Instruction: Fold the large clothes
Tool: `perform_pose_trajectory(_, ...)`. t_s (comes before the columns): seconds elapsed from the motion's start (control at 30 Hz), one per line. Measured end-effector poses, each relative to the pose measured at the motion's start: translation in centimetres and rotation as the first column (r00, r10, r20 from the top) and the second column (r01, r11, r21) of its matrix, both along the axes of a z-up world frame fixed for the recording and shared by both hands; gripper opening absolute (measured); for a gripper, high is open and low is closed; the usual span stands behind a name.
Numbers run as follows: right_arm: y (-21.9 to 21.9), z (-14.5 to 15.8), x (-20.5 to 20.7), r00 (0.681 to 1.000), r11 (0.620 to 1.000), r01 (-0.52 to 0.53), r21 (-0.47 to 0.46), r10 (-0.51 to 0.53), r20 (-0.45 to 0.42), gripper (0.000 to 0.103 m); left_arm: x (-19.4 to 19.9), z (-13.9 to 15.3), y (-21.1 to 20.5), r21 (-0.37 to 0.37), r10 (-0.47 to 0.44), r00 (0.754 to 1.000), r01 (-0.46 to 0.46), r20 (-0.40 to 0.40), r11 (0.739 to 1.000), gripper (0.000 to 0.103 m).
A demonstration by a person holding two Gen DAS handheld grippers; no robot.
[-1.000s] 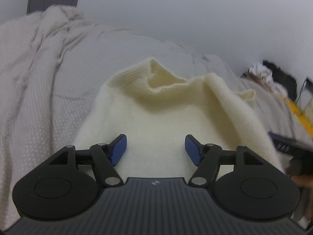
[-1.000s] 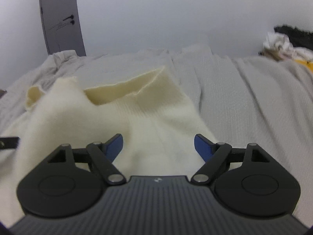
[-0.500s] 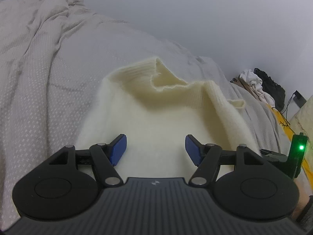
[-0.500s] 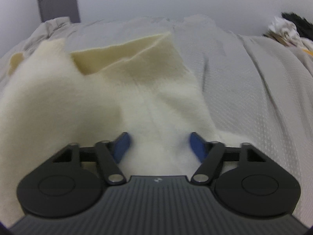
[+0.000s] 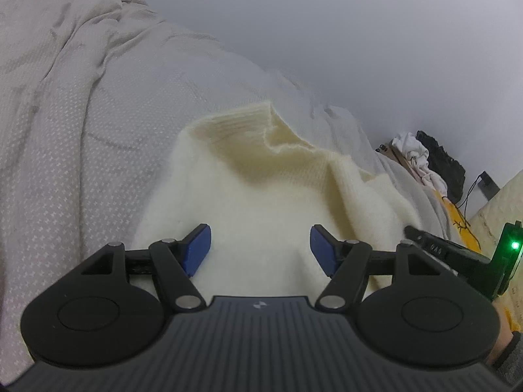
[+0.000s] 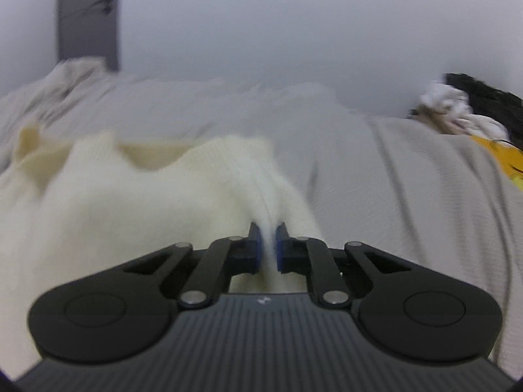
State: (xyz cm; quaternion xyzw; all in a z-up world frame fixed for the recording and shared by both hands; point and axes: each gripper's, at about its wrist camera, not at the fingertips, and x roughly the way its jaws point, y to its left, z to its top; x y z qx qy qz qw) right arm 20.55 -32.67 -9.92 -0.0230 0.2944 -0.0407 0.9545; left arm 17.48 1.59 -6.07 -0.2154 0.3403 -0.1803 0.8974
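A cream knitted sweater [image 5: 261,196] lies on a bed, its ribbed edge bunched up at the far side. My left gripper [image 5: 260,248] is open just above the sweater's near part, holding nothing. My right gripper [image 6: 268,245] is shut on a pinched fold of the sweater [image 6: 163,202] and lifts it into a ridge; that view is blurred. The right gripper's body also shows at the right edge of the left wrist view [image 5: 457,258], with a green light on.
The bed is covered by a light grey textured blanket [image 5: 81,130], rumpled at the far left. A heap of white and black clothes [image 6: 464,111] and something yellow [image 6: 503,160] lie at the far right. A dark door [image 6: 88,13] stands behind.
My right gripper closed on the sweater's edge and lifted it. My left gripper stayed open and shifted a little over the sweater.
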Motion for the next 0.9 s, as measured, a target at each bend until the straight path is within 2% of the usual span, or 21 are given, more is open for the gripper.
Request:
perform_pose_trajectory(0.1,-1.8,0.0,0.2,0.996,0.996,0.086,-0.024,-0.086,0.026,0.011,0.0,0.0,0.1,-0.006,-0.002,1.0,0.002,-0.003,1.0,0.072)
perform_pose_trajectory(0.27,-5.7,-2.4,1.0,0.977,0.978,0.208,0.019,-0.207,-0.048,0.011,0.2,-0.1,-0.1,0.008,-0.015,1.0,0.015,0.002,1.0,0.072)
perform_pose_trajectory(0.33,-6.6,-3.4,1.4,0.971,0.972,0.229,0.054,-0.224,-0.087,0.011,0.5,-0.6,-0.1,0.007,-0.017,1.0,0.017,0.001,1.0,0.072)
perform_pose_trajectory(0.47,-6.4,-3.7,1.2,0.972,0.972,0.228,0.062,-0.223,-0.078,0.013,0.5,-0.9,-0.7,0.04,-0.018,1.0,0.018,0.002,0.999,0.072)
perform_pose_trajectory(0.53,-6.5,-3.3,0.5,0.973,0.969,0.228,0.091,-0.223,-0.064,0.016,-0.1,-0.6,-1.0,0.069,-0.016,1.0,0.015,0.014,0.998,0.072)
perform_pose_trajectory(0.67,-7.4,-0.6,-0.7,0.968,0.927,0.25,0.279,-0.244,-0.055,0.016,-0.9,0.1,-2.0,0.092,0.0,1.0,-0.002,0.024,0.996,0.072)
perform_pose_trajectory(0.8,-6.3,1.7,-2.9,0.972,0.922,0.233,0.308,-0.231,-0.045,0.017,-3.4,1.3,-2.8,0.132,-0.001,0.998,-0.007,0.061,0.991,0.072)
perform_pose_trajectory(0.9,-5.7,2.5,-5.5,0.975,0.899,0.217,0.381,-0.216,-0.046,0.017,-6.6,1.4,-3.2,0.154,-0.008,0.997,-0.004,0.074,0.988,0.072)
